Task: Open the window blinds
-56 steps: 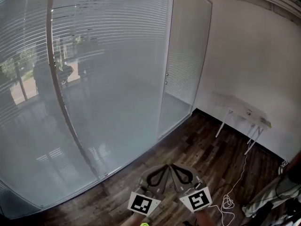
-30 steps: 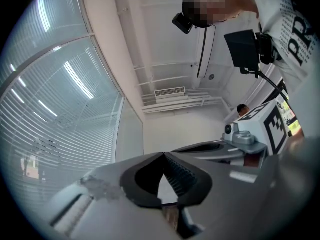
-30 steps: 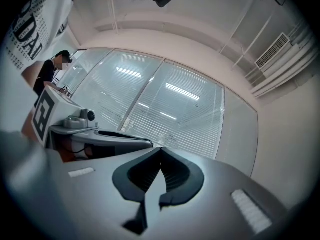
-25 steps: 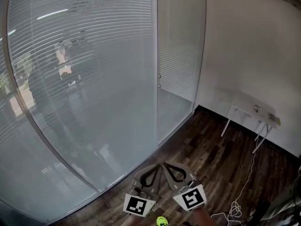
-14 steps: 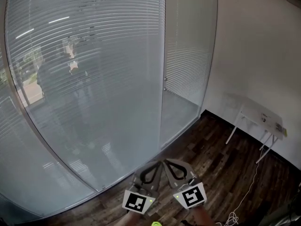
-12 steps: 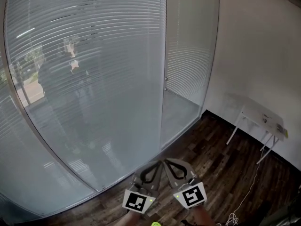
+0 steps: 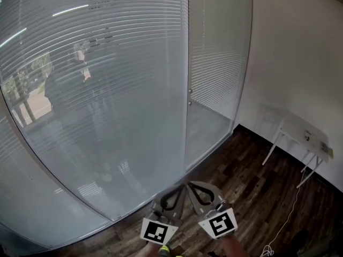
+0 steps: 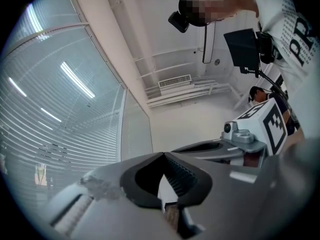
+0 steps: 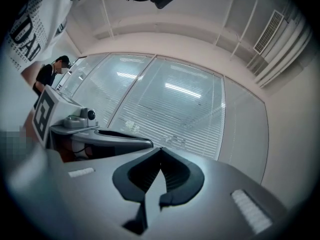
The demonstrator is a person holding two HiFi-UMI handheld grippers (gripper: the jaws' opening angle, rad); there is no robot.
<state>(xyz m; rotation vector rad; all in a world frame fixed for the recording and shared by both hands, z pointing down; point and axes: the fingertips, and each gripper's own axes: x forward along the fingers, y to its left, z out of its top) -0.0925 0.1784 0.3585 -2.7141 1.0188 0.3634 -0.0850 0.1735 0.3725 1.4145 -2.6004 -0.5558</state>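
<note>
window blinds [image 7: 107, 52] lowered, white wall [image 7: 289, 52], dark wood floor [image 7: 252, 181]; left gripper [image 7: 180, 188], right gripper [image 7: 188, 185] closed, empty

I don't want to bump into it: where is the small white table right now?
In the head view the white table stands at the right edge against the white wall, right of the blinds.

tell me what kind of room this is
Probably an office or meeting room: tall glass partition walls backed by white slatted blinds, a dark wood-plank floor and a small white folding table.
</note>
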